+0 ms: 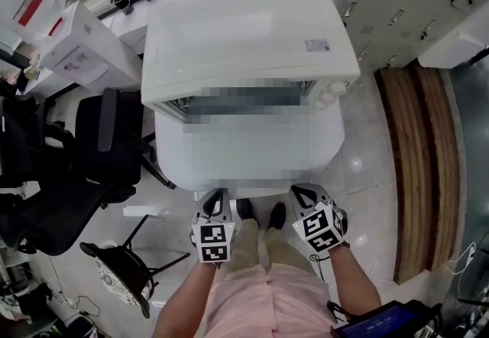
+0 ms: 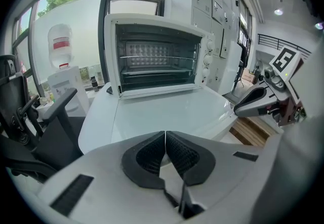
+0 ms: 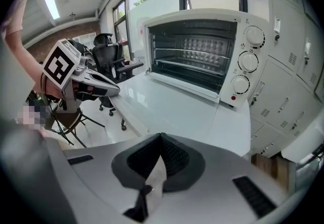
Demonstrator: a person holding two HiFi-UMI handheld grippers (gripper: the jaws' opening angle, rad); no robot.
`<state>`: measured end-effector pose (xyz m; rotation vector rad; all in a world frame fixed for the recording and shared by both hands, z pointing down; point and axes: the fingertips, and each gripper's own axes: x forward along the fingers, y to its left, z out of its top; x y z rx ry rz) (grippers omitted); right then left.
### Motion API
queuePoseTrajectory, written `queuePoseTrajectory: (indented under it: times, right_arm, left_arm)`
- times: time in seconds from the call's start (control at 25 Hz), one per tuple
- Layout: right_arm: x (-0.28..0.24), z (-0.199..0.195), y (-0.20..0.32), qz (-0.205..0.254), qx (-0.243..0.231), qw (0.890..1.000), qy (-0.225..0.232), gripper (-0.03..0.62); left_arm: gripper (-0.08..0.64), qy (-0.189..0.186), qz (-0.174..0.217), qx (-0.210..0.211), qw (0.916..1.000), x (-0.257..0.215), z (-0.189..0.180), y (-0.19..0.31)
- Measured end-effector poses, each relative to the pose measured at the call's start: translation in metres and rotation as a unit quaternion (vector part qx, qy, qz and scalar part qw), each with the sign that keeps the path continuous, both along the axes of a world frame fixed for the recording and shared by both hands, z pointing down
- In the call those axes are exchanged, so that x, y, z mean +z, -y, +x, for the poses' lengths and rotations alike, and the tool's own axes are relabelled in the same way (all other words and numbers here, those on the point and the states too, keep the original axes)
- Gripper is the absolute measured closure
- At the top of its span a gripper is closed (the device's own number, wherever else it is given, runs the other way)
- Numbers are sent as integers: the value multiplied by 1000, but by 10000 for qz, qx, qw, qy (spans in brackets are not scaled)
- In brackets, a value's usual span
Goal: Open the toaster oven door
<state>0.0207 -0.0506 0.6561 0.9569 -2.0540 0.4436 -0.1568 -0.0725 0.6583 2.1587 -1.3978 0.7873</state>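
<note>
On the table (image 2: 152, 121), the toaster oven (image 2: 158, 56) stands open, left tongs (image 2: 165, 134) and right tongs (image 3: 161, 137) closed, empty.

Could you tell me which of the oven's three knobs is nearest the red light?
The bottom knob: the red light sits just under it; the others stand higher.

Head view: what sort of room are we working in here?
Probably an office or lab workspace, not a home kitchen: black swivel office chairs, grey metal lockers, and a white bottled water dispenser by the window.
</note>
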Motion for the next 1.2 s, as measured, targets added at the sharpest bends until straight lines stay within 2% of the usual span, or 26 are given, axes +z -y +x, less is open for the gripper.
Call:
queuePoseTrajectory:
  times: [0.84, 1.2]
  right_arm:
    - [35, 3, -7, -372, -17, 9991, -192, 592]
    - [40, 4, -7, -374, 12, 9992, -145, 591]
  left_arm:
    - [543, 40, -376, 202, 9991, 32, 4, -3]
    - [543, 70, -351, 249, 9990, 37, 4, -2]
